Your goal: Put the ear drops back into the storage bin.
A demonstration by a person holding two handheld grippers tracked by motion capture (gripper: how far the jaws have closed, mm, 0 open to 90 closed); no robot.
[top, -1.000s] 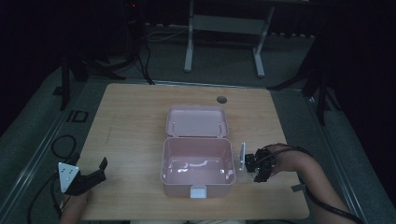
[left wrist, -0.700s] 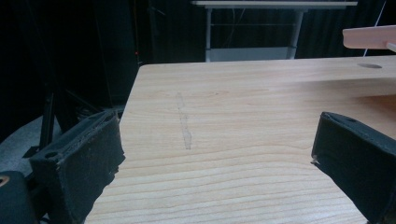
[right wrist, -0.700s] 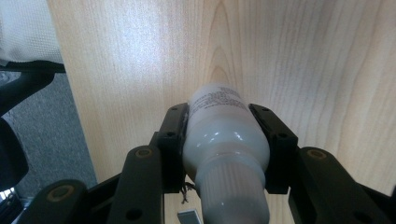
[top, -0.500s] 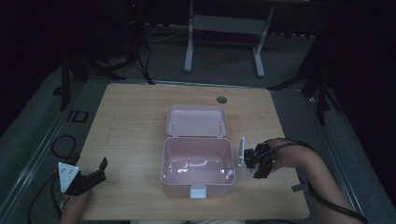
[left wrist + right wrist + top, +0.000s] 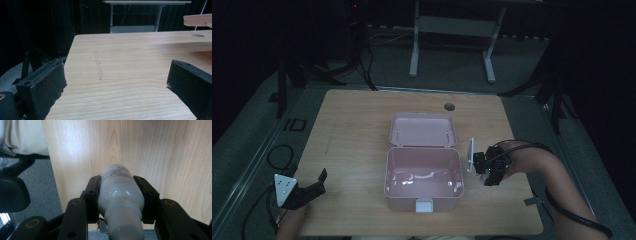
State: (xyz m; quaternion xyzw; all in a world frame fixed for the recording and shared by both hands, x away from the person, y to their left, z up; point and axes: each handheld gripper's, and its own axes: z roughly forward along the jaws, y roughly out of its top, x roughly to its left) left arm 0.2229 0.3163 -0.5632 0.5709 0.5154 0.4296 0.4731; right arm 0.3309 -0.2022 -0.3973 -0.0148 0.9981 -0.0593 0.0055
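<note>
An open pink box (image 5: 388, 172) sits mid-table, its lid (image 5: 422, 130) folded back behind it and a white latch at the front. Just right of the box, my right gripper (image 5: 490, 172) hangs above the table in the person's hand. In the right gripper view that gripper (image 5: 117, 183) is shut on a white plastic bottle (image 5: 120, 195); the jaws clamp the bottle's body on both sides, its ribbed cap nearest the camera and its printed label toward the wood below. My left gripper (image 5: 318, 181) rests at the front left of the table, open (image 5: 115, 75) with nothing between its jaws.
The wooden table (image 5: 352, 130) has a round cable hole (image 5: 449, 106) at the back. A metal desk frame (image 5: 452, 30) stands beyond it on the dark floor. Cables (image 5: 277, 155) lie by the left edge. The table's edge (image 5: 51, 170) runs close beside the bottle.
My right gripper has risen a little with the bottle, staying beside the box's right wall. The left gripper has kept still.
</note>
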